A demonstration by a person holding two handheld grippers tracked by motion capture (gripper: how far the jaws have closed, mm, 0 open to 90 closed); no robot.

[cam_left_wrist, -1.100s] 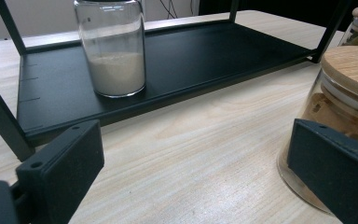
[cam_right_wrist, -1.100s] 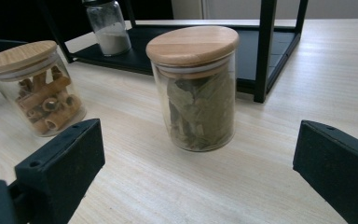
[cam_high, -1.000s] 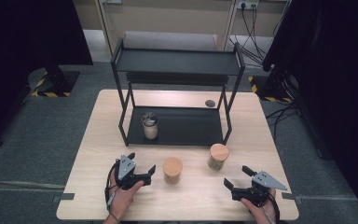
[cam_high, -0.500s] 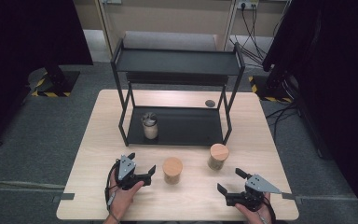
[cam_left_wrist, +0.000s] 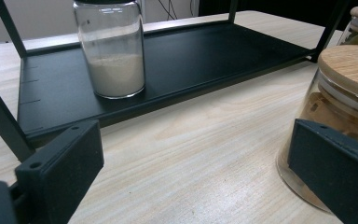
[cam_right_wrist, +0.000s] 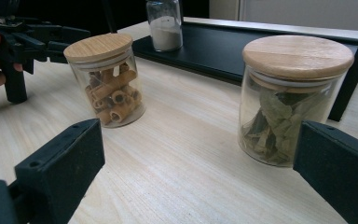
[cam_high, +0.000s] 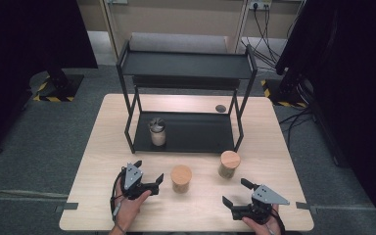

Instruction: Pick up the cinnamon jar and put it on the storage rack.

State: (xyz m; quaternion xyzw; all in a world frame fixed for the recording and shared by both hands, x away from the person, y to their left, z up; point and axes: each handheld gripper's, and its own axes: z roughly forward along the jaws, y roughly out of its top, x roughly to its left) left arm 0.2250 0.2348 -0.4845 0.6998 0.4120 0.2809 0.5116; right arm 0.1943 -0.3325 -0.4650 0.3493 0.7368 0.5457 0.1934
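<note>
A wood-lidded jar of cinnamon sticks (cam_high: 181, 177) (cam_right_wrist: 109, 79) (cam_left_wrist: 345, 107) stands on the table in front of the rack. To its right stands a second wood-lidded jar of dried leaves (cam_high: 229, 164) (cam_right_wrist: 289, 98). A jar of white powder (cam_high: 157, 132) (cam_left_wrist: 114, 51) sits on the lower shelf of the black rack (cam_high: 191, 142). My left gripper (cam_high: 149, 170) (cam_left_wrist: 191, 177) is open just left of the cinnamon jar, whose side is beside the right jaw. Near the front edge my right gripper (cam_high: 235, 192) (cam_right_wrist: 196, 177) is open, facing both jars with nothing between its jaws.
The rack's upper shelf (cam_high: 186, 63) overhangs the lower one on thin black posts. A small dark round disc (cam_high: 220, 108) lies behind the rack's right leg. Bare tabletop (cam_high: 200, 205) spreads between my two hands. Cables (cam_high: 267, 29) trail on the floor at the back.
My right gripper has shifted a little left and toward the near edge. The left gripper and the jars have stayed put.
</note>
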